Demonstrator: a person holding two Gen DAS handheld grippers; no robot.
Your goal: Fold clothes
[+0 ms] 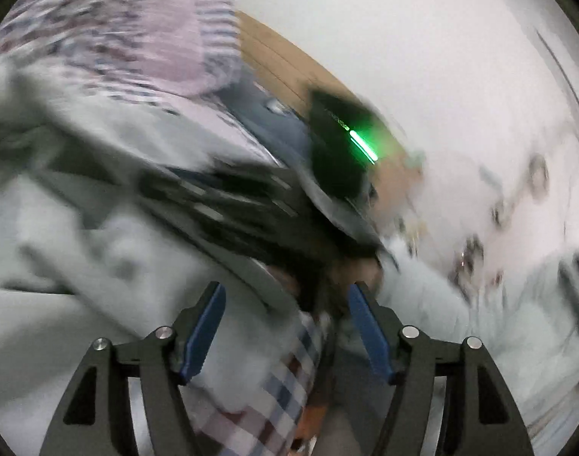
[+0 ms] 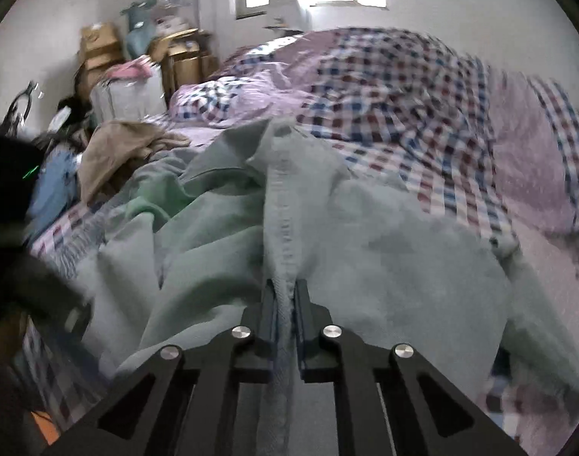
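The right gripper [image 2: 285,292] pinches the pale green shirt's [image 2: 221,235] seam at 6 o'clock, on the checked bedding [image 2: 403,87]. The left gripper [image 1: 285,304] gapes, seemingly empty amid blur.

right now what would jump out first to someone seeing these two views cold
In the right wrist view, the pale green shirt fills the middle, its stitched placket pinched in the shut jaws of the right gripper. Behind it lies a rumpled checked quilt across the bed. In the blurred left wrist view, a bright green light glows on a black device at centre, above the open left gripper.
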